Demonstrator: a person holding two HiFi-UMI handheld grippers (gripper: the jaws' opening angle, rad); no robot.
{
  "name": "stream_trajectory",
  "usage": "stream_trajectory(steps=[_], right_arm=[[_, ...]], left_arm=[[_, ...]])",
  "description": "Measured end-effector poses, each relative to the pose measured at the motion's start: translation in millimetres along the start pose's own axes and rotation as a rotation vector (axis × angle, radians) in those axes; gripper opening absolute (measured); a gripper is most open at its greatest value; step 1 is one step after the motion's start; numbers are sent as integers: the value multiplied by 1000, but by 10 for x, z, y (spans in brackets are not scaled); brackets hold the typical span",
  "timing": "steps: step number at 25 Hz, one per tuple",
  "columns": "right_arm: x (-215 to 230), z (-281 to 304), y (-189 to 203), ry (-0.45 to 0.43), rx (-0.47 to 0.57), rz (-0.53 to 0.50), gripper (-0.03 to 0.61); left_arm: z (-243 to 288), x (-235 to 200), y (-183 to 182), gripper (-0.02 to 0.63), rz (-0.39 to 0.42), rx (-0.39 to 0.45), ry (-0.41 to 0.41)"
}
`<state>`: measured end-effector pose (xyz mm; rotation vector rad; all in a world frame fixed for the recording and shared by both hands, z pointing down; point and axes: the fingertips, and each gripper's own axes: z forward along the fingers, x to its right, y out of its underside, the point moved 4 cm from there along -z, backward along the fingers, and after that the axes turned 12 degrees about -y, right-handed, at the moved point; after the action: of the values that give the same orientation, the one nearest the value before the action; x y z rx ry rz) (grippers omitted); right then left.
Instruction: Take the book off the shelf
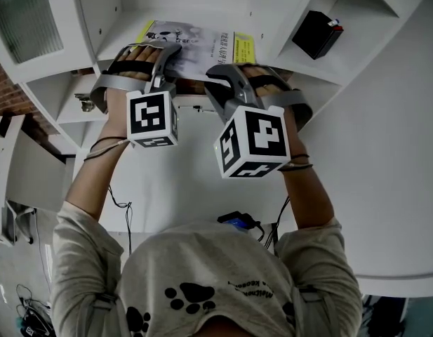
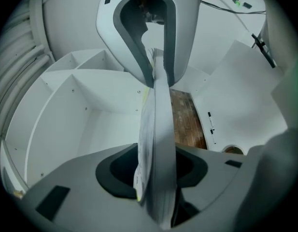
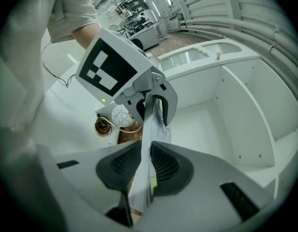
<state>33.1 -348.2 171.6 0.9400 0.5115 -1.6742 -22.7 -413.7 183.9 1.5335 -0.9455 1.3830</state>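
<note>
The book [image 1: 195, 44], thin with a pale cover and yellow edges, hangs in the air in front of the white shelf [image 1: 118, 5], held from both sides. My left gripper [image 1: 151, 50] is shut on its left part and my right gripper [image 1: 237, 72] on its right part. In the left gripper view the book [image 2: 158, 129] runs edge-on through my left gripper [image 2: 156, 170] to the right gripper [image 2: 156, 57] at the far end. In the right gripper view the book [image 3: 149, 144] is pinched in my right gripper [image 3: 146, 166], with the left gripper [image 3: 151, 103] beyond.
A black box [image 1: 316, 34] sits in a shelf compartment at the upper right. A white round table [image 1: 384, 153] spreads to the right. Cables and a small device [image 1: 237, 222] lie near the person's chest. Bare shelf compartments [image 3: 226, 95] stand beside the book.
</note>
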Motion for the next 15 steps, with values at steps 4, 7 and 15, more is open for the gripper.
stream_trajectory(steps=[4, 7, 15], right_arm=[[-15, -34, 18, 29, 5, 17, 77], [-16, -30, 23, 94, -25, 3, 118], [-58, -66, 3, 151, -85, -26, 242]], left_arm=[[-30, -1, -34, 95, 18, -14, -3], [-34, -8, -52, 92, 6, -37, 5], [-98, -14, -131, 92, -17, -92, 27]])
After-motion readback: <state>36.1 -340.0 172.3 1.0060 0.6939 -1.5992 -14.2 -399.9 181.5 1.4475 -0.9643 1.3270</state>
